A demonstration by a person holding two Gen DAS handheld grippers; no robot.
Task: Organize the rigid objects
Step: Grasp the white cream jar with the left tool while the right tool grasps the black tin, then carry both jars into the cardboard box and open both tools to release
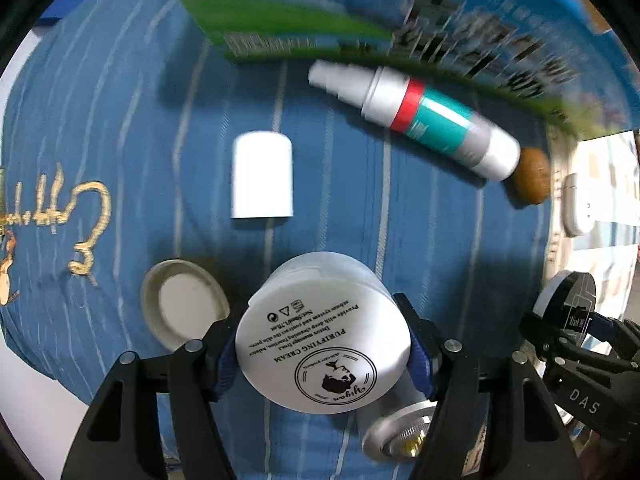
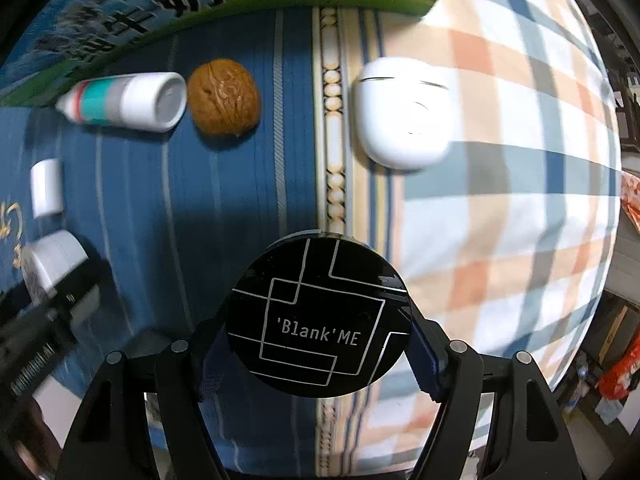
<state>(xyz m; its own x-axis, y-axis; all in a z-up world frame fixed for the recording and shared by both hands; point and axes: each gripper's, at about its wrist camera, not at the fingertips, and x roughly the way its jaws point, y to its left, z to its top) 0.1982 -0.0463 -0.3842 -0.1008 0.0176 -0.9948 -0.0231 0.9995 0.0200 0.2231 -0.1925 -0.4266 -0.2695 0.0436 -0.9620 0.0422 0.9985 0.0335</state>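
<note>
Left tongs are gripping a round white plastic cream jar, right tongs are clamping a black round compact (both lifted clear, probably for sorting).

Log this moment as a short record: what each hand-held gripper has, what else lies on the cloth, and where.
left hand-held gripper: shut on white cream jar, base toward the camera
right hand-held gripper: shut on black round compact
loose lid: on blue cloth, inside up, beside the jar
white cap: alone on the blue cloth
spray bottle: lying on its side by the printed box
walnut: next to the bottle's base
white earbud case: on the checked cloth
</note>
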